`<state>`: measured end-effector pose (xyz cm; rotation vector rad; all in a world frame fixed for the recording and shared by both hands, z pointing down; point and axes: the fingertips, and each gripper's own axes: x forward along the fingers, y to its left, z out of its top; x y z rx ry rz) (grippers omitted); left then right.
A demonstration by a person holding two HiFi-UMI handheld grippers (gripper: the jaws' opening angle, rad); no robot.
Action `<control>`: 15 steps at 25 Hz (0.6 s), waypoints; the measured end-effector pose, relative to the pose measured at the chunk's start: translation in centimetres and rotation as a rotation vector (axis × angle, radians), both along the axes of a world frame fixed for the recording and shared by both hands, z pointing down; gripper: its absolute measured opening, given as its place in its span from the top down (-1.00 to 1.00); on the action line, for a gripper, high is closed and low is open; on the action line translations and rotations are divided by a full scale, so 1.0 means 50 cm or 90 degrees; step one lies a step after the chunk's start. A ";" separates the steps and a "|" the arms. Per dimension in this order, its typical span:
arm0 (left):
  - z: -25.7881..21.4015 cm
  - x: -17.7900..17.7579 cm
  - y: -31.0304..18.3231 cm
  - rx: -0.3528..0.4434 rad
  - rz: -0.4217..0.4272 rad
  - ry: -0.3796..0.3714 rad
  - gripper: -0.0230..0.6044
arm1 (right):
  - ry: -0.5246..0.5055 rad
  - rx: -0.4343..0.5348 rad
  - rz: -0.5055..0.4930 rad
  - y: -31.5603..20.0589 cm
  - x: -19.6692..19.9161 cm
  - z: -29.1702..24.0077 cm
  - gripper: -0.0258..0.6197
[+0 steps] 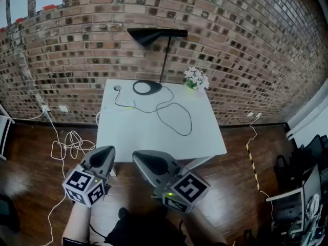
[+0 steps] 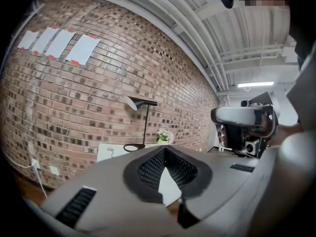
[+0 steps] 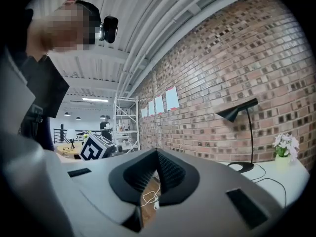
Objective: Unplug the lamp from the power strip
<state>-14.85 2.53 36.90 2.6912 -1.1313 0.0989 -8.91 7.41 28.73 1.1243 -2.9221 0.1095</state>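
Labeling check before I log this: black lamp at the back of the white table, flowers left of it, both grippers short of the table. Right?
No. The flowers stand right of the lamp, not left; the head view shows it. The rest holds: lamp at the back of the white table, left gripper and right gripper short of it.

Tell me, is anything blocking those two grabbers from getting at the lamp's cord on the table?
Nothing visible. The left gripper and right gripper hang shut and empty before the table's near edge, and only bare tabletop lies between them and the black cord. The lamp and flowers stand beyond it.
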 end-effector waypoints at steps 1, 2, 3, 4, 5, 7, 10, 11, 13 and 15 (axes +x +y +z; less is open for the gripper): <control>-0.002 0.003 0.001 0.002 0.005 0.004 0.93 | 0.003 0.004 0.003 0.002 -0.001 -0.004 0.93; -0.004 0.008 0.002 0.004 0.009 0.007 0.93 | 0.006 0.007 0.004 0.004 -0.001 -0.005 0.93; -0.006 0.012 0.006 0.007 0.012 0.010 0.93 | 0.008 0.007 0.006 0.008 -0.001 -0.004 0.93; -0.008 0.015 0.011 0.010 0.016 0.011 0.93 | 0.008 0.007 0.006 0.014 0.000 -0.003 0.93; -0.011 0.019 0.017 0.013 0.019 0.011 0.93 | 0.006 0.006 0.006 0.020 0.002 -0.001 0.93; -0.018 0.030 0.025 0.018 0.025 0.005 0.93 | -0.003 0.009 0.006 0.031 0.011 -0.006 0.93; -0.030 0.061 0.036 0.025 0.032 -0.009 0.93 | -0.014 0.016 0.007 0.047 0.040 -0.018 0.93; -0.034 0.073 0.042 0.027 0.035 -0.015 0.93 | -0.018 0.017 0.008 0.055 0.053 -0.020 0.93; -0.041 0.102 0.056 0.030 0.041 -0.032 0.93 | -0.030 0.018 0.012 0.071 0.083 -0.023 0.93; -0.044 0.138 0.071 0.035 0.048 -0.052 0.93 | -0.044 0.020 0.018 0.089 0.121 -0.027 0.93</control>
